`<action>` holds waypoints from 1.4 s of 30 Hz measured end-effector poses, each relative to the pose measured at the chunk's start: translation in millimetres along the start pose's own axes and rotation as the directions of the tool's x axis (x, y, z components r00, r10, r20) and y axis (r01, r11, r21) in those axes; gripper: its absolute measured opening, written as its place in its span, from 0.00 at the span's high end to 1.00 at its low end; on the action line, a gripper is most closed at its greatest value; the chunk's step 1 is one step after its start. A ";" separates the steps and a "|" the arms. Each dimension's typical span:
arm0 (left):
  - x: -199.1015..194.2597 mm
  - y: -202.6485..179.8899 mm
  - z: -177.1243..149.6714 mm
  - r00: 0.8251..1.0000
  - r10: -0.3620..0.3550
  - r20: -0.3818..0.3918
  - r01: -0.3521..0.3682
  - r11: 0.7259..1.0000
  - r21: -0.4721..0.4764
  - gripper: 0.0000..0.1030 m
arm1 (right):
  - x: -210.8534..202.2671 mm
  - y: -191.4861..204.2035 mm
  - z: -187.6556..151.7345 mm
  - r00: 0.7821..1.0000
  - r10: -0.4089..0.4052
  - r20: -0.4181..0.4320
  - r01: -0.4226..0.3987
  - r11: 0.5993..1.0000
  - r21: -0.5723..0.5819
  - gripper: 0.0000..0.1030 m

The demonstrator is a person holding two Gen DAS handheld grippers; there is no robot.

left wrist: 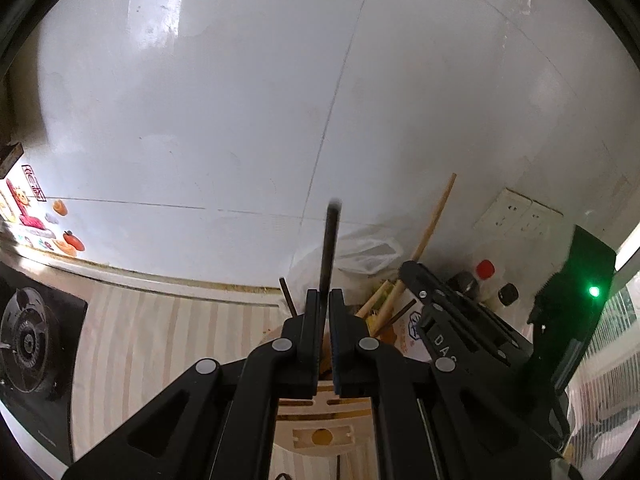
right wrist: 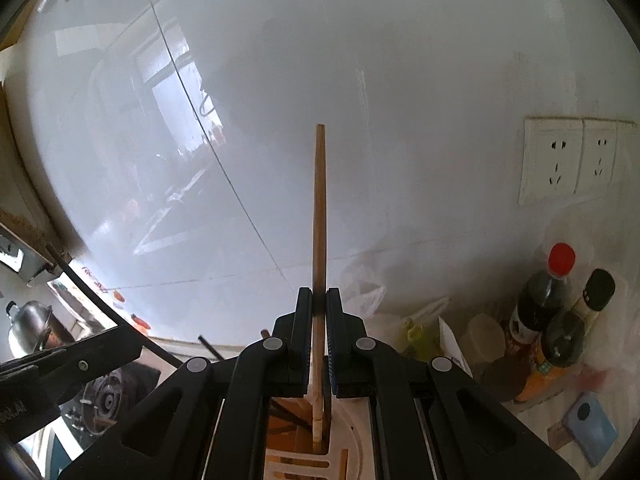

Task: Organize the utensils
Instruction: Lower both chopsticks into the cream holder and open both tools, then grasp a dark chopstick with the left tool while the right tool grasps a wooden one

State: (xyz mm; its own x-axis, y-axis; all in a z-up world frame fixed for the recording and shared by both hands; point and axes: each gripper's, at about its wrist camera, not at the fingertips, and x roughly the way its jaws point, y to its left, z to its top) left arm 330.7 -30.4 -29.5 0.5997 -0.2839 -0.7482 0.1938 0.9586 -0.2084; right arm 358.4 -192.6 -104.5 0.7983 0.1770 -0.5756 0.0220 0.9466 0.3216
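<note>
Top of the black chopstick (left wrist: pixel 332 240) in the left gripper (left wrist: pixel 325 300) is smeared with blur, and its bottom end is hidden behind the fingers. The wooden chopstick (right wrist: pixel 319 220) vanishes partway between the right gripper (right wrist: pixel 319 300) pads. Labels on the far-right bottles (right wrist: pixel 538 300) are too small to read. The stove burner (left wrist: pixel 26 340) gets cut off at the left edge.

Home kitchen: gas burner (left wrist: pixel 25 340), kettle (right wrist: pixel 28 322), sauce bottles (right wrist: pixel 540 296).
</note>
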 end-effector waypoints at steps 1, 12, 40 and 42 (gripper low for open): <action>-2.6 -1.1 0.0 1.000 0.000 -0.007 0.000 1.000 -0.005 0.96 | 1.7 -2.4 -0.5 1.000 0.008 -0.019 -0.008 1.000 0.003 0.93; -66.9 6.2 -12.9 0.987 0.072 0.145 -0.070 0.997 -0.016 0.03 | -71.0 -40.6 3.9 1.000 0.023 -0.005 -0.023 0.997 0.076 0.46; 124.6 11.4 -286.2 0.807 0.385 -0.447 -0.299 0.920 0.252 0.10 | -5.1 -140.0 -284.7 0.718 -0.126 -0.684 0.189 0.982 0.018 0.58; 126.6 11.4 -290.3 0.803 0.380 -0.459 -0.292 0.923 0.253 0.10 | 0.9 -137.4 -294.5 0.702 -0.123 -0.702 0.183 0.983 0.010 0.59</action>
State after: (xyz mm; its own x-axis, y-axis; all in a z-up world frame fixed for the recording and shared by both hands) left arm 183.4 -49.7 -309.5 0.1991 0.1452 -0.9692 0.1999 0.9621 0.1852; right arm 178.8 -243.2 -370.6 0.1351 0.1964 -0.9712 0.1738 0.9603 0.2183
